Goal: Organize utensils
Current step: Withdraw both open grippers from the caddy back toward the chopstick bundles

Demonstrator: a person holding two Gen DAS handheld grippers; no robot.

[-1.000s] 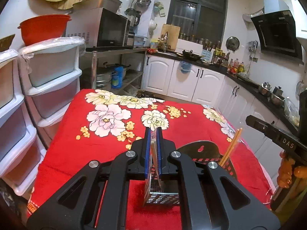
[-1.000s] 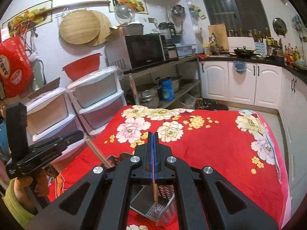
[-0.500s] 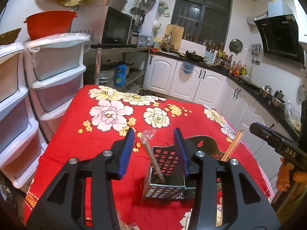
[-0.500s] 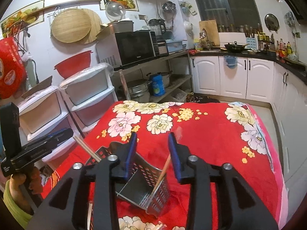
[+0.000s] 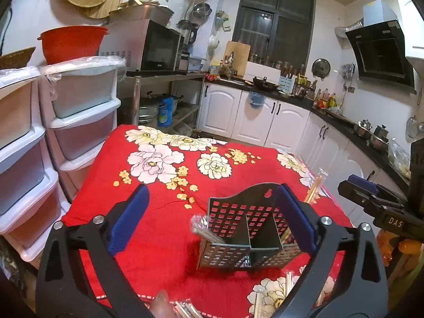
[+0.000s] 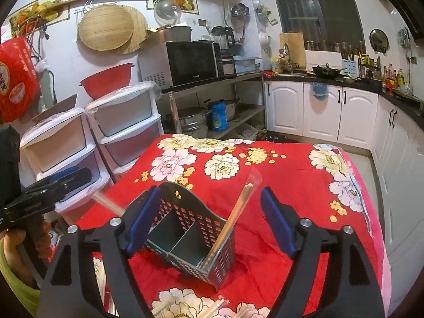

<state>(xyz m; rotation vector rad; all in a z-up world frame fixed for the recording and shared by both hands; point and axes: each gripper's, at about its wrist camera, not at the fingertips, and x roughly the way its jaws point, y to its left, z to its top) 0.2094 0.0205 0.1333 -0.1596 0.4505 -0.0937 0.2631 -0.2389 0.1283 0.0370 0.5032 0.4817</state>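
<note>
Both grippers' fingers are opening, gripping nothing: the perforated utensil caddy (image 5: 246, 241) stands between the left gripper (image 5: 212, 220) fingers; wrapped chopsticks (image 6: 235, 217) lean in it between the right gripper (image 6: 209, 221) fingers, marked "DAS"

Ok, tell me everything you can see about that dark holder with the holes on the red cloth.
The holder is a dark grey box, plastic by its look, with walls full of square holes and a taller arched back with a hanging hole. Dividers split it into compartments. It stands upright on the red flowered cloth. Wrapped chopsticks lean in one end compartment, another pair in the opposite end.
</note>
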